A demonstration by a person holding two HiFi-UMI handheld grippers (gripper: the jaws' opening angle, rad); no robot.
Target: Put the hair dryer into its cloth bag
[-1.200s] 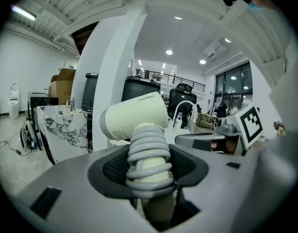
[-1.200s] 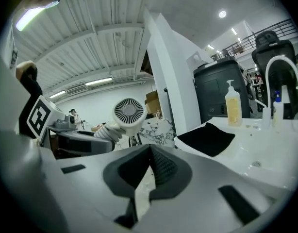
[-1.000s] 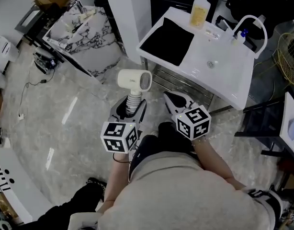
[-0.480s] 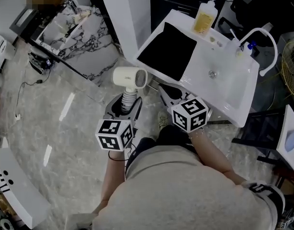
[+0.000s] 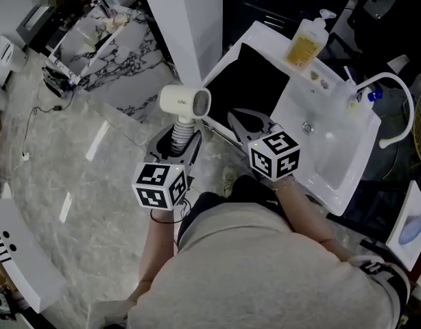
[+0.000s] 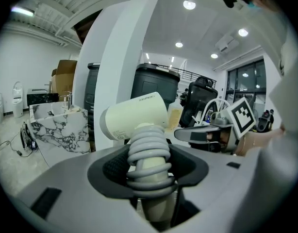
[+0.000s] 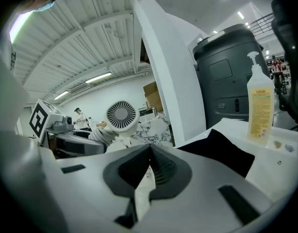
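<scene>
My left gripper [image 5: 179,141] is shut on the cream hair dryer [image 5: 185,103], gripping its handle where a grey cord [image 6: 148,155] is wound round it. The dryer's barrel [image 6: 134,117] lies crosswise above the jaws, held over the floor just left of the white counter. The black cloth bag [image 5: 255,88] lies flat on the white counter [image 5: 334,156], ahead of my right gripper [image 5: 246,120]. That gripper is shut with nothing in it and hovers at the bag's near edge. In the right gripper view the bag [image 7: 217,150] sits just beyond the jaws, and the dryer [image 7: 121,115] shows to the left.
A sink basin with a white tap [image 5: 385,108] is set in the counter right of the bag, with a yellow soap bottle [image 5: 308,43] at the back. A white column [image 5: 186,26] rises left of the counter. A marble-patterned panel [image 5: 107,43] stands on the floor at the far left.
Both grippers have moved toward the counter together; the right gripper now reaches the bag's near edge, and the dryer, still held, sits closer to the counter's left end.
</scene>
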